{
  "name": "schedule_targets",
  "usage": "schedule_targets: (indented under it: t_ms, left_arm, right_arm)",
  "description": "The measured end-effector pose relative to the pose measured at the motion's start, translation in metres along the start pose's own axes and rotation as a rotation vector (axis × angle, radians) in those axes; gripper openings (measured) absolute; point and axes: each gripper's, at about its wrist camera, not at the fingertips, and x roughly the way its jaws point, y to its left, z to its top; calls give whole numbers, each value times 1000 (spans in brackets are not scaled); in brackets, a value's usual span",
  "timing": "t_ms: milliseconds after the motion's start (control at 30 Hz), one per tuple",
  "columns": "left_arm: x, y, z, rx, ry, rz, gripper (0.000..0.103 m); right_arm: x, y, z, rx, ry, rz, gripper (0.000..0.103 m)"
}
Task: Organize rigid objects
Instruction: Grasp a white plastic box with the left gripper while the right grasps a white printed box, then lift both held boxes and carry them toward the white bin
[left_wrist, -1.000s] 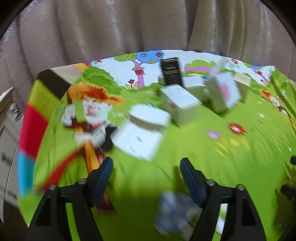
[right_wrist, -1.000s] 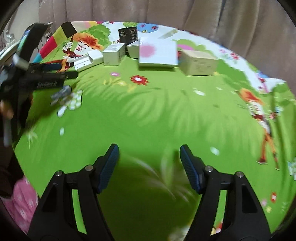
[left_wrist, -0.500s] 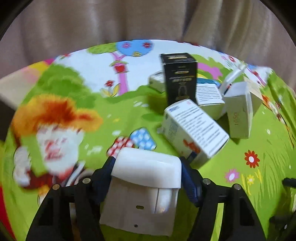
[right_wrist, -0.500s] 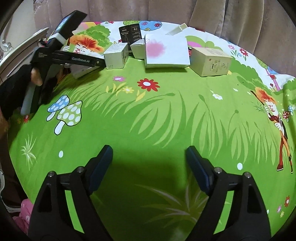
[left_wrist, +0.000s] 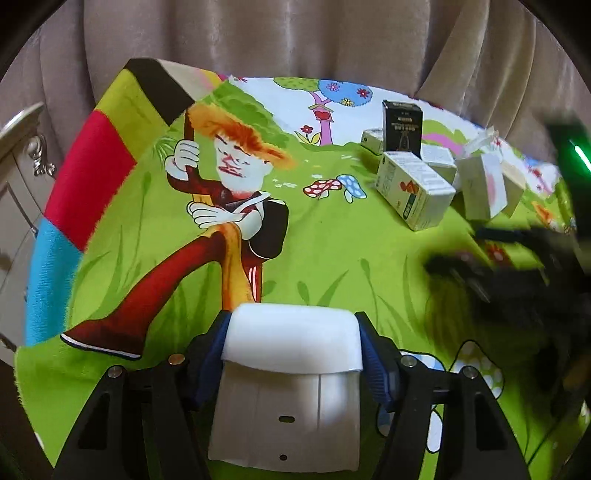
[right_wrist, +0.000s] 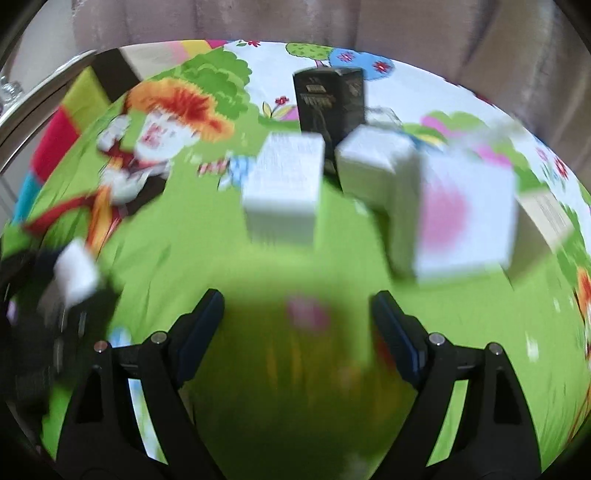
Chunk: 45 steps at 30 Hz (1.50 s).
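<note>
White box clamped in the left tongs, right tongs empty.

The left gripper (left_wrist: 291, 354) pinches the white box (left_wrist: 291, 384) above the cartoon blanket (left_wrist: 332, 266); the right gripper (right_wrist: 297, 325) stands apart, holding nothing, facing the boxes (right_wrist: 284, 192) clustered near the blanket's far edge.

white device (left_wrist: 291, 376) gripped, boxes (left_wrist: 415, 190) clustered

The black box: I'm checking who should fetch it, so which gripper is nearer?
Right. The right gripper faces the black box just beyond the white cartons; the left gripper, holding a white case, sits farther back.
</note>
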Motion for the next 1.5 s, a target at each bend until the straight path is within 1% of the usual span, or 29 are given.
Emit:
schedule_targets:
  t_ms: [67, 133, 233, 267, 300, 333, 433, 500, 600, 800, 1033, 1100, 1133, 1200, 1233, 1300, 1367, 1500]
  left_arm:
    - [0, 1, -1, -7, 0, -5, 65]
    - [0, 2, 0, -16, 0, -16, 65]
    - [1, 2, 2, -11, 1, -10, 65]
    - [2, 2, 2, -13, 1, -12, 65]
    - [-1, 4, 1, -12, 0, -11, 65]
    - [-1, 3, 1, -12, 0, -10, 65]
    - [0, 3, 1, -12, 0, -11, 65]
    - [0, 2, 1, -11, 0, -10, 65]
    - [0, 2, 1, -11, 0, -10, 65]
    - [0, 2, 1, -9, 0, -9, 66]
    - [0, 3, 1, -11, -3, -8, 65]
    - [-3, 3, 0, -17, -3, 10, 65]
    - [-7, 3, -3, -28, -7, 21, 65]
    - [-18, 5, -10, -78, -12, 6, 65]
    - [-28, 6, -16, -111, -22, 7, 65]
    - [-47, 5, -25, -140, -54, 28, 65]
    - [-62, 4, -30, -151, -75, 35, 65]
    - [-100, 0, -29, -130, -149, 67, 65]
  right_arm:
    - [15, 4, 19, 6, -2, -2, 87]
    - [29, 8, 35, 7, 3, -4, 92]
    - [39, 11, 48, -4, 4, 3, 92]
    - [40, 12, 49, -5, 2, 2, 90]
    - [38, 12, 49, -13, -10, 9, 69]
    - [34, 14, 47, -25, -31, 13, 43]
    - [25, 18, 35, -35, -38, 33, 43]
    - [14, 20, 18, -48, -55, 35, 43]
    - [-3, 20, -5, -59, -56, 39, 43]
    - [-37, 18, -49, -44, -66, 41, 43]
    - [-46, 30, -61, -80, -71, 16, 43]
    - [-47, 29, -62, -69, -69, 24, 43]
    - [-49, 28, -64, -55, -66, 32, 43]
    - [-55, 29, -71, -45, -67, 37, 43]
    - [-60, 31, -74, -51, -71, 39, 43]
    - [-72, 35, -77, -62, -89, 38, 43]
    - [-94, 37, -74, -72, -141, 44, 43]
    - [-137, 42, -66, -98, -243, 55, 43]
